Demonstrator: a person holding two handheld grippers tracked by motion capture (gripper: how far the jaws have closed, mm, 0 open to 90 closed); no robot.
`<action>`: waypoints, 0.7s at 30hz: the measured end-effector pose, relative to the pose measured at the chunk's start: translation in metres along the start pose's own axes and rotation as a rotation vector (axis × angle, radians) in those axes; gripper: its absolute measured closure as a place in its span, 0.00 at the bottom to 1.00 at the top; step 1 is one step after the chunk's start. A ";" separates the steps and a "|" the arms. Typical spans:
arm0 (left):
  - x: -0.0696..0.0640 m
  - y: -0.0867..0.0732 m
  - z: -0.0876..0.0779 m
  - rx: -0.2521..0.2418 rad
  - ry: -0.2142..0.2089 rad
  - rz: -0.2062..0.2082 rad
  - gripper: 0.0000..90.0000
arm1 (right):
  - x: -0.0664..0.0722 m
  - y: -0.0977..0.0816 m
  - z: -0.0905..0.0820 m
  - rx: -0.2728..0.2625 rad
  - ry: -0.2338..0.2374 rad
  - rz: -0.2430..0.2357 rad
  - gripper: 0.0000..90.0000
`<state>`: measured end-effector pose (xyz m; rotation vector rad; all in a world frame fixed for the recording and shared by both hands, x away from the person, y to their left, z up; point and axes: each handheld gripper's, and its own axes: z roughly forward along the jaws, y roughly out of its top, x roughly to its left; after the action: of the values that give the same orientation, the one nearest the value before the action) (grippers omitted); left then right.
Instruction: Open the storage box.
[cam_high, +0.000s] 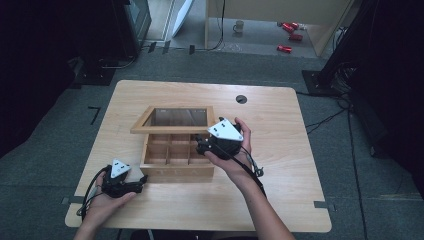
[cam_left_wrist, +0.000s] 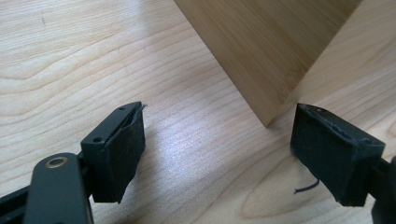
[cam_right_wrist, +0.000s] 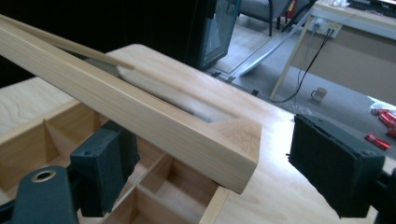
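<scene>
Right gripper (cam_right_wrist: 212, 158) fingers are straddling the half-raised lid (cam_right_wrist: 140, 116) wide, ungripped — lid risks dropping shut; left gripper (cam_left_wrist: 217, 149) is idling wide.

Dim surroundings, soft overhead light, blurry close-ups

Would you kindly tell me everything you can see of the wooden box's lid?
The lid is a light wood frame around a dark pane, probably glass. It is partly raised above the compartmented wooden box. In the right gripper view its front corner sits between the open fingers of the right gripper; whether they touch it is unclear.
</scene>
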<state>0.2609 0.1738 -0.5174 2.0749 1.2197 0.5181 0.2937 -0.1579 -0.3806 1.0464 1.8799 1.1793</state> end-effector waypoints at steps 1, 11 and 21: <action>0.000 0.000 0.000 -0.001 -0.001 -0.001 0.21 | -0.003 0.004 0.001 -0.004 0.006 -0.002 0.17; 0.001 0.000 0.000 -0.004 -0.012 -0.010 0.21 | -0.028 0.035 0.019 -0.102 0.047 -0.011 0.25; 0.002 0.000 0.000 -0.006 -0.021 -0.016 0.21 | -0.043 0.046 0.045 -0.151 0.093 0.009 0.42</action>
<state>0.2616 0.1754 -0.5171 2.0594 1.2201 0.4912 0.3639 -0.1661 -0.3496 0.9327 1.8261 1.3734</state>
